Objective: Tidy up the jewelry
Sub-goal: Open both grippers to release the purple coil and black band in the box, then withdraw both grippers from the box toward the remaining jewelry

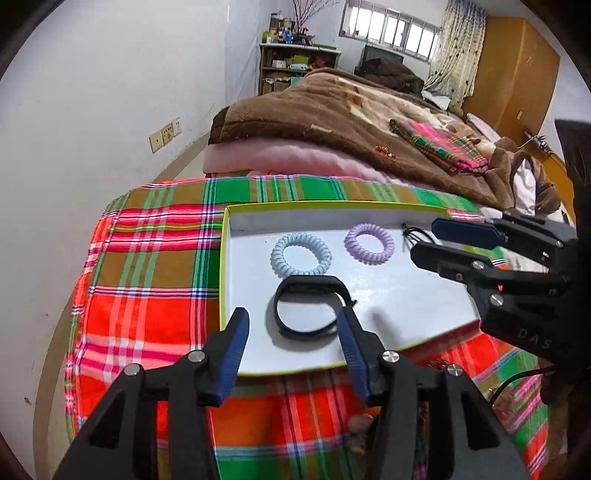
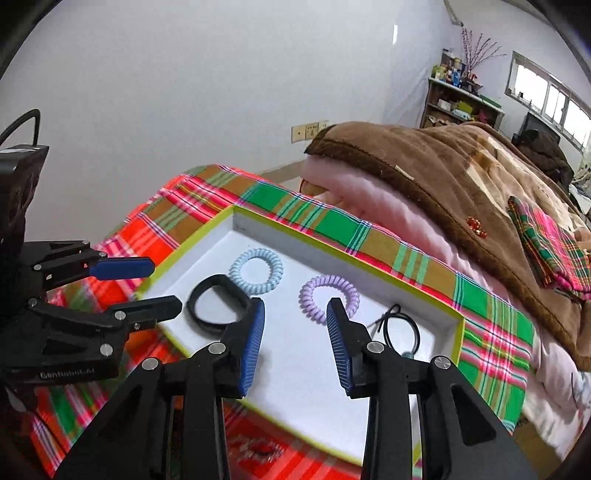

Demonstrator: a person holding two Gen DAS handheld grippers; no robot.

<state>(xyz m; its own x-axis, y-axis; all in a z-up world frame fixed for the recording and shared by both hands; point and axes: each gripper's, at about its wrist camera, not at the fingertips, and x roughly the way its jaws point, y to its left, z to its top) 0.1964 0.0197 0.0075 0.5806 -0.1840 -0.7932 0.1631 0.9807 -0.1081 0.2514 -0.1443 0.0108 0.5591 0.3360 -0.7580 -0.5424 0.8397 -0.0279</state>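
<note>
While both stand wide apart and empty, left tool (image 1: 293,325) flanks the black band (image 1: 308,310); right tool (image 2: 295,314) hovers over the tray (image 2: 458,325).

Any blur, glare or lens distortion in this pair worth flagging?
Left wrist view: sharp on the black band, heavy fisheye bending the tray rim, window blown out. Right wrist view: motion blur smears the near tray rim and plaid cloth.

2 spiral hair ties in 1 tray (image 1: 226,258): 1 blue (image 1: 301,254), 1 purple (image 1: 369,242) at its 3 o'clock. 1 black wristband (image 1: 308,309) at blue's 6, plus 1 thin black elastic (image 2: 400,329). 2 grippers: left (image 1: 291,321), right (image 2: 295,312).
</note>
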